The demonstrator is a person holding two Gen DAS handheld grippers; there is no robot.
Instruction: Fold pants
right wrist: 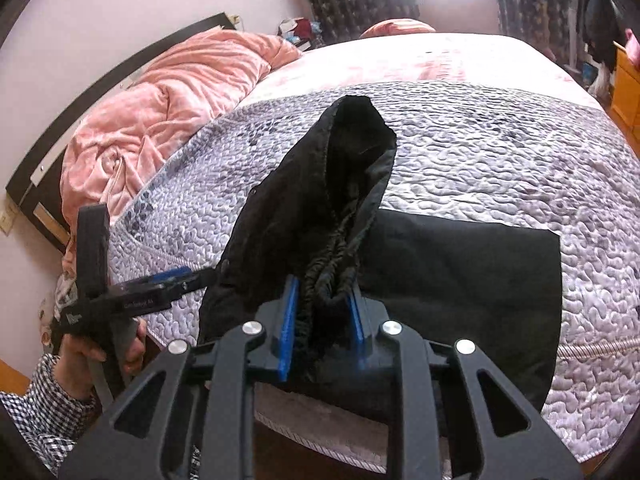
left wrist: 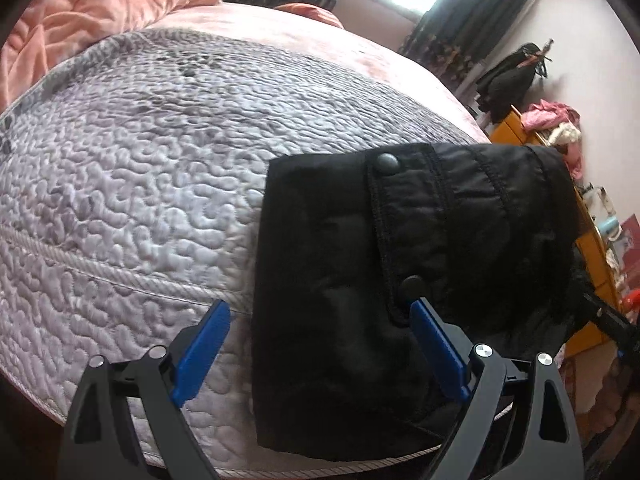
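Black padded pants [left wrist: 340,240] with two snap buttons lie near the front edge of the bed. In the left wrist view, my left gripper [left wrist: 320,303] stands open over them: one blue pad [left wrist: 208,336] is over the quilt, the other over the cloth. My right gripper [right wrist: 323,284] is shut on the gathered waistband [right wrist: 320,296]. It holds that part of the pants [right wrist: 320,184] up off the bed, so the cloth rises in a peak. The rest of the pants lies flat to the right. The left gripper [right wrist: 176,276] shows at the pants' left edge.
A quilted grey-lilac cover [right wrist: 500,160] spans the bed. A crumpled pink blanket [right wrist: 168,108] lies by the dark headboard [right wrist: 80,92]. A hand [right wrist: 80,352] in a checked sleeve holds the left tool. Yellow cabinets [left wrist: 592,248] with clutter stand right of the bed.
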